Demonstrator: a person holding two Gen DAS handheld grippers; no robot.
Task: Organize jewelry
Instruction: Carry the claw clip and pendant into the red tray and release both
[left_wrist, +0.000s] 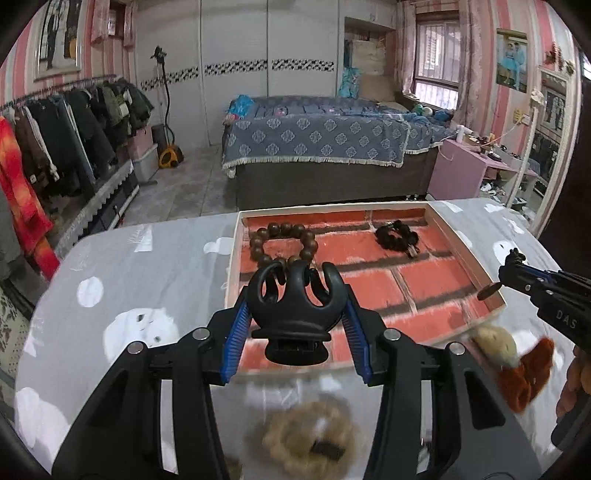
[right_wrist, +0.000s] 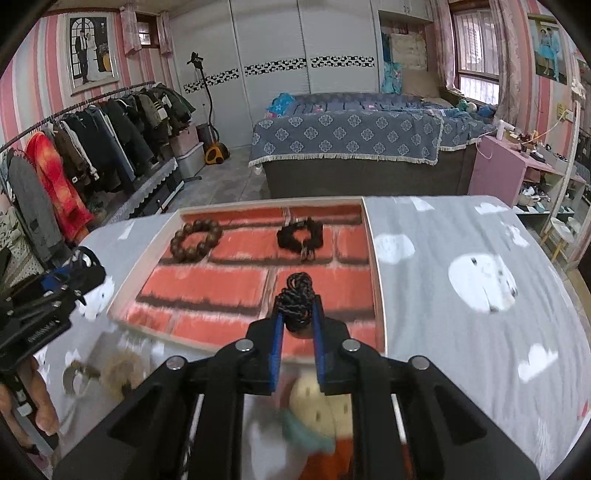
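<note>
My left gripper (left_wrist: 295, 299) is shut on a black claw hair clip (left_wrist: 291, 314), held over the near edge of a shallow tray (left_wrist: 461, 243) lined with a red brick pattern. My right gripper (right_wrist: 298, 310) is shut on a black braided cord (right_wrist: 295, 295) above the tray's (right_wrist: 376, 280) near right part. In the left wrist view the right gripper (left_wrist: 513, 258) shows at the right, with a brown pendant (left_wrist: 487, 291) hanging under it. A brown wooden bead bracelet (left_wrist: 258, 242) (right_wrist: 218, 230) and a black scrunchie (left_wrist: 395, 236) (right_wrist: 295, 236) lie at the tray's far end.
On the grey cloud-print tablecloth (right_wrist: 461, 332) near me lie a cream fluffy scrunchie (left_wrist: 306, 435), another cream one (left_wrist: 495, 343) and an orange one (left_wrist: 528, 373). A person's hand (right_wrist: 40, 406) holds the left gripper (right_wrist: 81, 269). A bed and a clothes rack stand beyond the table.
</note>
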